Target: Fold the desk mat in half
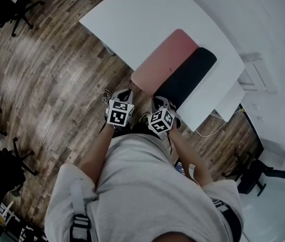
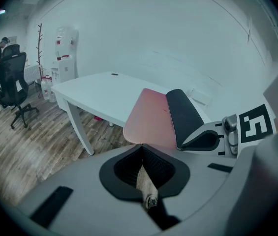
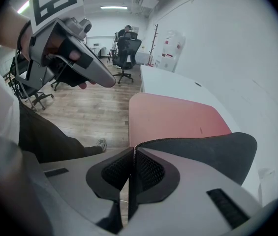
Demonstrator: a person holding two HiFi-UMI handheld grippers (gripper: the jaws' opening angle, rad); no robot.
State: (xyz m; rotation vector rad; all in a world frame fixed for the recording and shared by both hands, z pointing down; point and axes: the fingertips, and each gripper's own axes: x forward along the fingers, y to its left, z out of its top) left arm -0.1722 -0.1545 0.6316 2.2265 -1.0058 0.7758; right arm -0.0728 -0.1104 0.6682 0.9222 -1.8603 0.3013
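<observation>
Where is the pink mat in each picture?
Head view: the mat is upper middle, pink on the left, black underside showing on the right.
Left gripper view: centre, black flap beside it on the right.
Right gripper view: centre, black flap at lower right.
Shared landmark: the white desk under it.

Office, white desk, black swivel chairs (wood floor), water dispenser, coat stand

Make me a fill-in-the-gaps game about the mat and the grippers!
The mat lies on a ___ desk.
Its top side is ___.
Its folded-over underside is ___.
The gripper whose jaws pinch the mat's edge is the person's ___ one.
Missing words: white, pink, black, right.
</observation>
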